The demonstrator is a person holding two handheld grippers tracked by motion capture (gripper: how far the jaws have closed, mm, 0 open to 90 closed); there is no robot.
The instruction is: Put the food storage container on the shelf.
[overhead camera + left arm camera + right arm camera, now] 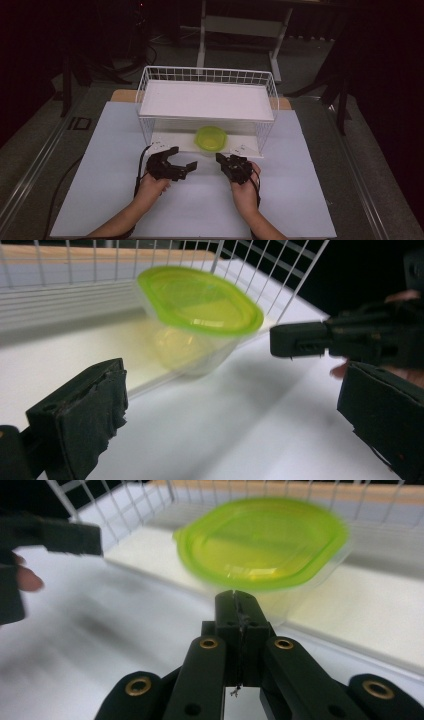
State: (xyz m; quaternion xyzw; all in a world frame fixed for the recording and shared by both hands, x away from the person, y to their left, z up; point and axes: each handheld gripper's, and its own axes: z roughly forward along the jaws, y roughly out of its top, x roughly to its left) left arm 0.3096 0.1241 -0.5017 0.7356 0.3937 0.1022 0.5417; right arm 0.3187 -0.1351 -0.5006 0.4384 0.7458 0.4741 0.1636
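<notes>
While both tools sit short of the rack, approach step in hand: nothing gripped yet. Left tool (181, 158) jaws spread wide, empty, at about 8 o'clock from the clear plastic tub with lime-green lid (211, 138). Right tool (220, 159) jaws pressed together, empty, tip just short of the tub at its 6 o'clock. Tub upright, lid on, resting on the lower white floor panel (172, 142) of the white wire shelf rack (145, 95), near the open front edge, under the upper white shelf board (205, 99).

Next move, as judged: bring the left tool in level under the upper board, straddle the tub wall or lid rim, close; right tool likely steadying or pushing from the front. Low clearance overhead, thin tub wall likely to flex, so gentle squeeze advised.

Pale grey-white tabletop (200, 210), matte, bare apart from rack and trailing black cables (139, 165). Dim room; grey floor, white desk frame (240, 27) at 12 o'clock, dark stand legs at 10 and 2 o'clock.
</notes>
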